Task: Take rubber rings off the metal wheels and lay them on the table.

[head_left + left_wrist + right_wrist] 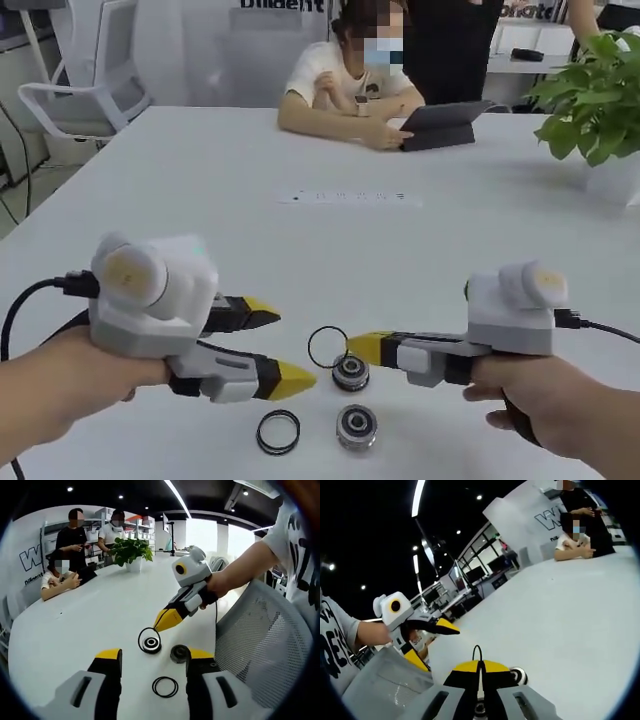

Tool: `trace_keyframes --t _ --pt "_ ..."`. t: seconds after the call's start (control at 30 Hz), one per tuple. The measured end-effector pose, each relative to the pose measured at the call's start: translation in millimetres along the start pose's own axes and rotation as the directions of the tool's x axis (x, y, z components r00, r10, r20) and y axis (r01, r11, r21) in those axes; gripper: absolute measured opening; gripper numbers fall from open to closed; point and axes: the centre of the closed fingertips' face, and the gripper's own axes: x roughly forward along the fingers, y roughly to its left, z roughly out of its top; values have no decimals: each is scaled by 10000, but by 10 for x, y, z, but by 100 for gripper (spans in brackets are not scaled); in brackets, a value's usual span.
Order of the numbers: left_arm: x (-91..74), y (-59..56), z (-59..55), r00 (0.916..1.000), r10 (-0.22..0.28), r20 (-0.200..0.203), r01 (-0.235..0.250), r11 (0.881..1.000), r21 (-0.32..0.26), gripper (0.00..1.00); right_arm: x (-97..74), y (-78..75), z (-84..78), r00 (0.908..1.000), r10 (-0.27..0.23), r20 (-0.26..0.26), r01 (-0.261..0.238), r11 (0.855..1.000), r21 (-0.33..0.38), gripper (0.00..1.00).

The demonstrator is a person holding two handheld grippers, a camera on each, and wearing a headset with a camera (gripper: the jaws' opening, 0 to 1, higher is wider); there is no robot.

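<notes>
The white table [420, 250] runs well back. At its far side a seated person [345, 85] leans on it near a dark tablet [445, 122], and a potted plant [595, 95] is cut off by the picture's edge.

The left gripper [280, 345] lies level and points to the right. Its jaws are spread wide with nothing between them, as its own view shows [155, 655]. The right gripper [358, 347] points the opposite way, toward it, with its jaws pressed together on a thin rubber ring [309, 348]. In the right gripper view [480, 667] only a sliver of that ring [476, 650] rises above the yellow tips. The rest is hidden behind them.

Two metal wheels lie flat with their bores facing up. The nearer wheel [350, 374] sits just under the right gripper's tip, and the second wheel [356, 425] lies close in front of it. The gripped ring stands tilted, its top at the tip and its lower edge meeting the nearer wheel [150, 644]. Whether it is still seated on the wheel cannot be made out.

A loose ring [257, 432] lies flat on the table beside the second wheel [180, 653], below the left gripper's jaws. Its outline looks doubled [153, 686], so it may be one ring or two.
</notes>
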Motion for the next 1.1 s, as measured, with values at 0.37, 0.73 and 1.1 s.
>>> trace_keyframes --t 0.37,0.73,1.1 --pt "-208 -54 1 9998 0 189 3 9999 -155 58 83 153 38 9993 378 -46 -379 9993 -55 0" --pt "-372 -96 -42 9996 68 288 -60 9995 -306 65 183 271 -29 9965 730 -400 -734 9973 -66 0" --pt "-486 -80 -83 9993 256 290 -244 9989 -402 68 273 337 -101 9919 1001 -784 -1005 9949 -10 0"
